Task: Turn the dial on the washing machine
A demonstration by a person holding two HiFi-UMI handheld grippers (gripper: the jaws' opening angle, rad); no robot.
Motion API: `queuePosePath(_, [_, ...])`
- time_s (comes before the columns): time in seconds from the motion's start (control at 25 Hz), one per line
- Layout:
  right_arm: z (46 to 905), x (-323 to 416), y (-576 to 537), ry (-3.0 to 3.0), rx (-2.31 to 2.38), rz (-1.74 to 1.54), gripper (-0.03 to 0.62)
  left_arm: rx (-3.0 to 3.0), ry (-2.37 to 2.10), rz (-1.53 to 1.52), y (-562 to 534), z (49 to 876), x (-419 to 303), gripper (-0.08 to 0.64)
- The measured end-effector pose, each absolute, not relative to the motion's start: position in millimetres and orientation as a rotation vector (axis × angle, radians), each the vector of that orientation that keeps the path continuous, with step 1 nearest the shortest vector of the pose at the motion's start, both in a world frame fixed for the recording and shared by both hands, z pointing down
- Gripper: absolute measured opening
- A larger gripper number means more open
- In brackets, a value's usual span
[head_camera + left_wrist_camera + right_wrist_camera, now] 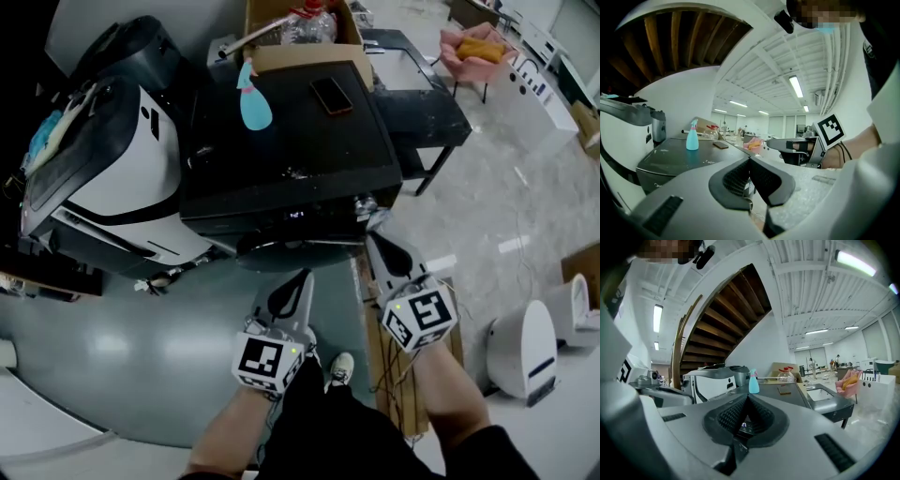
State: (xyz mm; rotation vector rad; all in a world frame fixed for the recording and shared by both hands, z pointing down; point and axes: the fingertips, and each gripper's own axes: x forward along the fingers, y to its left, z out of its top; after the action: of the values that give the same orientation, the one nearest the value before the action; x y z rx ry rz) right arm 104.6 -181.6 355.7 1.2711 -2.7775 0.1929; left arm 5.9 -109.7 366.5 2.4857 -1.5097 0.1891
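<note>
The black washing machine [291, 150] stands in the middle of the head view, with a lit display [296, 215] on its front panel. A shiny dial [366, 202] sits at the panel's right end. My right gripper [372, 236] is shut and empty, its tip just below the dial and apart from it. Further left and lower, my left gripper [305, 275] is shut on nothing, in front of the machine. In the left gripper view the shut jaws [750, 159] point past the machine's top [679, 161]. In the right gripper view the shut jaws [747, 397] hide the panel.
A blue spray bottle [251, 101] and a phone [332, 95] lie on the machine's lid, with a cardboard box [300, 33] behind. A white and black appliance [122, 169] stands at the left. A dark sink table [422, 94] and a pink chair [478, 52] stand at the right.
</note>
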Motion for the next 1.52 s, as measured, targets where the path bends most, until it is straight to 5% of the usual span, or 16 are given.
queuePosePath(0.76, [322, 32, -61, -2.857, 1.077, 0.192, -0.002, 2.490, -1.624, 0.140, 11, 319, -64, 0.005])
queuePosePath(1.52, [326, -88, 82, -2.674, 1.434, 0.178, -0.002, 2.618, -1.388, 0.100, 127, 327, -225, 0.005])
